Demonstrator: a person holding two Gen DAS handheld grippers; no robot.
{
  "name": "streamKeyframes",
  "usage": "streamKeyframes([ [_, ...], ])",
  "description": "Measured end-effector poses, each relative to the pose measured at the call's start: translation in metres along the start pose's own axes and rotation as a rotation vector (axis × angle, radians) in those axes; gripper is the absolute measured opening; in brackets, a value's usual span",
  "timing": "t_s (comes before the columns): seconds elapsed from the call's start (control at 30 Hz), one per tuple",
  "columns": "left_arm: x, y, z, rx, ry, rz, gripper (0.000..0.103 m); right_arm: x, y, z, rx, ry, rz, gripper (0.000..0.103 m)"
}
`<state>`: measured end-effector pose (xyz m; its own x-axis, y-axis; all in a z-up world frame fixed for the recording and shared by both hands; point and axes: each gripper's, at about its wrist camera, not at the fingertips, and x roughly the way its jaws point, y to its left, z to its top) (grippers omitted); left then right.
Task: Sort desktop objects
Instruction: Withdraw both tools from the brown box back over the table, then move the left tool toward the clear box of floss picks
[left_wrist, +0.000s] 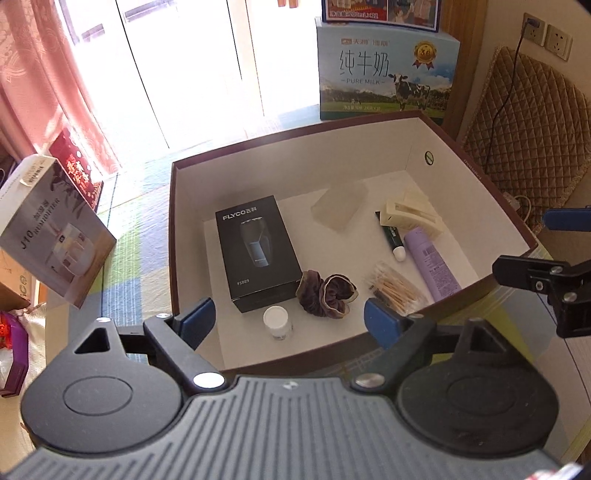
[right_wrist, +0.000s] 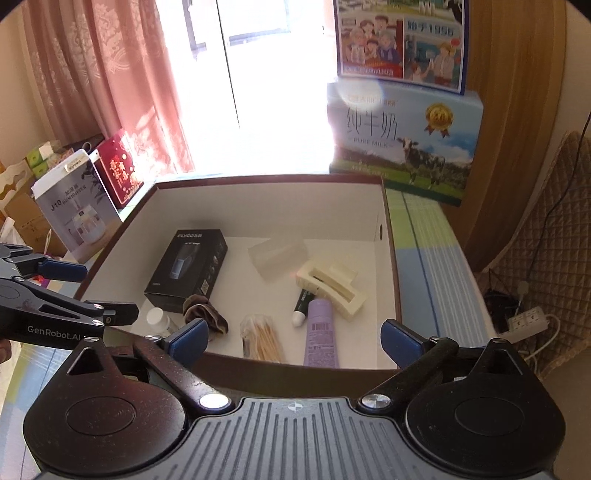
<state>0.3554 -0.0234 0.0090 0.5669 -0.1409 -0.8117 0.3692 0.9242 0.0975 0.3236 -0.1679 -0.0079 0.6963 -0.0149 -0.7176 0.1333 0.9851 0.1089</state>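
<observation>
Inside the open box (left_wrist: 476, 177), the shaver carton (left_wrist: 258, 254) lies left, scrunchie (left_wrist: 327, 293) and swabs (left_wrist: 393, 286) nearer, tube (left_wrist: 432, 264) right.

Both grippers wide open, holding nothing.

The left gripper (left_wrist: 290, 319) has its blue-padded fingers (left_wrist: 197, 315) spread far apart, tilted downward. The right gripper (right_wrist: 293, 338) is likewise spread, its fingers (right_wrist: 400, 338) angled downward. Each gripper shows at the edge of the other's view: the right one on the right side, the left one on the left, both level and side by side.
</observation>
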Motion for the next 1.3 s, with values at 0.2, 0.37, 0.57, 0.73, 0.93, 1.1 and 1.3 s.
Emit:
streamKeyframes([
  [0.2, -0.022, -0.003, -0.014, -0.022, -0.015, -0.002, 0.086, -0.020, 0.008, -0.012, -0.002, -0.017, 0.005, 0.098],
  [0.37, -0.038, -0.006, -0.026, -0.034, -0.027, -0.001, 0.086, -0.038, 0.013, -0.022, -0.006, -0.031, 0.005, 0.099],
  [0.57, -0.058, -0.010, -0.045, -0.042, -0.048, 0.015, 0.088, -0.057, 0.019, -0.037, -0.004, -0.037, 0.028, 0.101],
  [0.73, -0.070, -0.012, -0.068, -0.066, -0.047, 0.024, 0.089, -0.065, 0.025, -0.054, -0.003, -0.022, 0.039, 0.101],
  [0.93, -0.079, -0.017, -0.099, -0.095, -0.020, 0.012, 0.089, -0.074, 0.030, -0.073, -0.011, -0.001, 0.053, 0.101],
  [1.1, -0.081, -0.023, -0.121, -0.097, 0.018, 0.002, 0.089, -0.079, 0.034, -0.089, -0.020, 0.024, 0.068, 0.101],
  [1.3, -0.082, -0.026, -0.138, -0.103, 0.043, 0.001, 0.089, -0.083, 0.031, -0.105, -0.005, 0.056, 0.083, 0.101],
])
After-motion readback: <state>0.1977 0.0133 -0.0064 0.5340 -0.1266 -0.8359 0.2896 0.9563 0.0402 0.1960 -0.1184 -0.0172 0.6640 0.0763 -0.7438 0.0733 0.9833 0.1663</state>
